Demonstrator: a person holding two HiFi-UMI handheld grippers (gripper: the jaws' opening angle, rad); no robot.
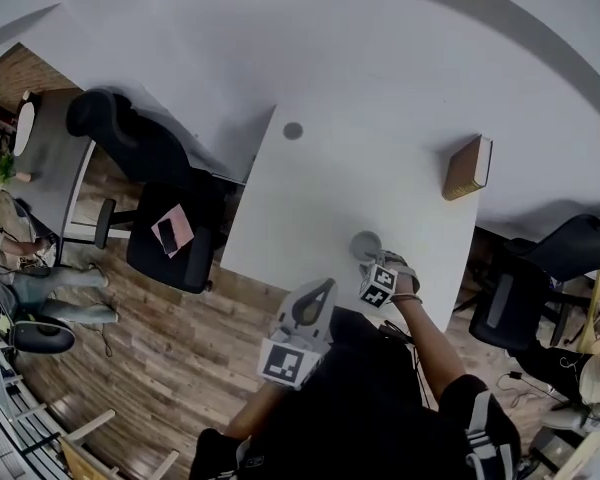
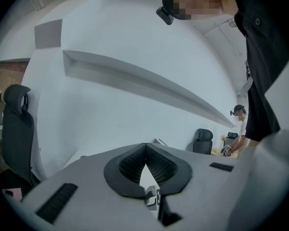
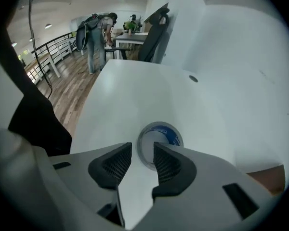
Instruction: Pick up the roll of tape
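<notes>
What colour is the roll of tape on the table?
The roll of tape is grey outside and blue inside. The right gripper view shows it best.

Grey left gripper [image 2: 145,150] and right gripper [image 3: 141,154], black ribbed jaws, black-and-white marker cubes [image 1: 285,361]

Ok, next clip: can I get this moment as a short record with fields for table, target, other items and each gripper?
surface: white table
target: roll of tape, lying flat on the table, not gripped
other items: book near the table's edge
right gripper: fingers apart, tips at the roll, not closed on it
left gripper: fingers together, nothing between them, away from the roll
</notes>
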